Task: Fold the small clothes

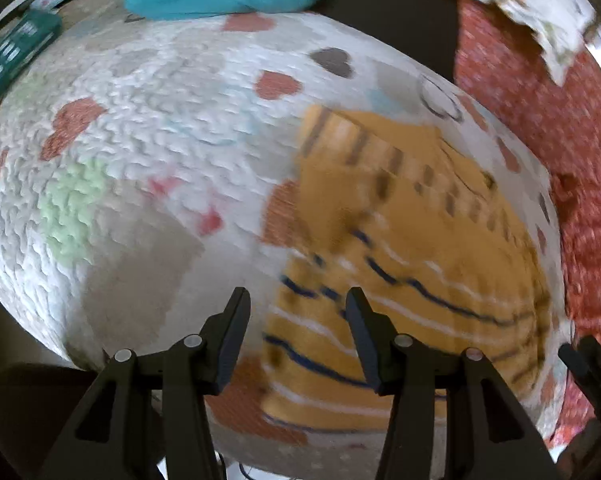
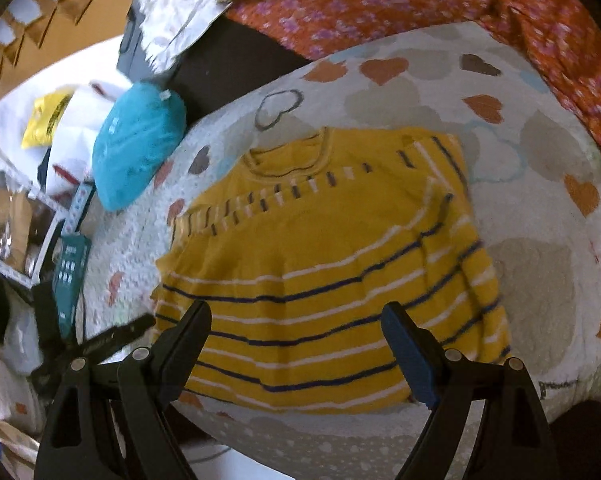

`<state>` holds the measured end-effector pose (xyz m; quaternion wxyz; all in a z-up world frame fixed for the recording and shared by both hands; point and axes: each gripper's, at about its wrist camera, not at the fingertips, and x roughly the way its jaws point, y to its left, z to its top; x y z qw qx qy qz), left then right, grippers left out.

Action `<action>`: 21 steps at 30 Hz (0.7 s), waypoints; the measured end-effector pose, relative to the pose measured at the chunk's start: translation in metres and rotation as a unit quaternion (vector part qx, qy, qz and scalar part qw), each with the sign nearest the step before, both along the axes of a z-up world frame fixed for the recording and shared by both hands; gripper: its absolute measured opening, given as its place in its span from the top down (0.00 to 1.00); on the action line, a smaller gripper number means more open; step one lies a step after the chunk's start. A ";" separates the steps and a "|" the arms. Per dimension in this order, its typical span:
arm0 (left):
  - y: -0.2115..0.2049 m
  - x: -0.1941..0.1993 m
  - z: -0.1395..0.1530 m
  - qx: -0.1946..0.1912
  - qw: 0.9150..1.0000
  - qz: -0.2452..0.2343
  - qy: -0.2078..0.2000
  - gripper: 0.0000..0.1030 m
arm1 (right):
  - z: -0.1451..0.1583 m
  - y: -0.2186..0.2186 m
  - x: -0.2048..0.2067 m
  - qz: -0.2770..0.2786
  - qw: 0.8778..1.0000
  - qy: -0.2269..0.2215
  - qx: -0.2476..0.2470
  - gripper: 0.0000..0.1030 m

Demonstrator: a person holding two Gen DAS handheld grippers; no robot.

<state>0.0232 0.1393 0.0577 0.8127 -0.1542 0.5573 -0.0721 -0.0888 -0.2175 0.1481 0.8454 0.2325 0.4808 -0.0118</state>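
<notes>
A small yellow sweater [image 2: 324,264] with white and navy stripes lies flat on a white quilted heart-print cover [image 2: 540,280], its sleeves folded over the body. It also shows in the left wrist view [image 1: 404,248], blurred. My right gripper [image 2: 296,312] is open and empty, hovering over the sweater's lower hem. My left gripper [image 1: 296,300] is open and empty above the sweater's left edge. The right gripper's tips show at the right edge of the left wrist view [image 1: 584,360], and the left gripper [image 2: 112,340] shows at the left of the right wrist view.
A teal bundle [image 2: 140,144] lies at the far side of the cover. An orange floral fabric [image 2: 460,0] borders the cover. A green box [image 2: 70,276], a yellow bag [image 2: 46,120] and clutter sit off the cover's left edge.
</notes>
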 end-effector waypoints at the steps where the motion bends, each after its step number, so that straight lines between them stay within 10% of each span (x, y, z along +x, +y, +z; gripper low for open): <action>1: 0.009 0.002 -0.004 -0.014 1.000 0.009 0.004 0.53 | 0.001 0.006 0.006 0.011 1.000 0.002 0.000 0.12; 11: 0.046 -0.019 -0.045 -0.126 0.990 0.039 0.044 0.53 | -0.026 0.114 0.102 0.163 0.982 0.058 0.079 0.13; 21: 0.022 -0.032 -0.054 -0.197 0.978 -0.008 0.063 0.41 | -0.088 0.213 0.211 0.214 0.960 0.173 -0.052 0.13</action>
